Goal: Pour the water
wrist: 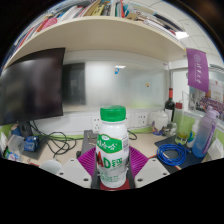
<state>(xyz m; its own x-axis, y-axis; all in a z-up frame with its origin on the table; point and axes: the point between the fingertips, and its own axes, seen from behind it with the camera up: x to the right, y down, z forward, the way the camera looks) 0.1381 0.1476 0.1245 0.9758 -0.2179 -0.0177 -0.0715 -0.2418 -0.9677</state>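
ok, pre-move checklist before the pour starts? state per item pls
1. Bottle between the fingers of the hand-held gripper: ok, white bottle with green cap sits centred between the pink pads.
2. Firm grip on both sides: cannot tell, the contact lines are hidden low in the view.
3. Bottle upright: ok, it stands vertical.
4. Green cap removed for pouring: not ok, it is on the bottle.
5. Receiving container identified: cannot tell; a blue tray and a clear bottle lie beyond to one side, no obvious cup.
6. Clear path ahead: not ok, cables and clutter on the desk.
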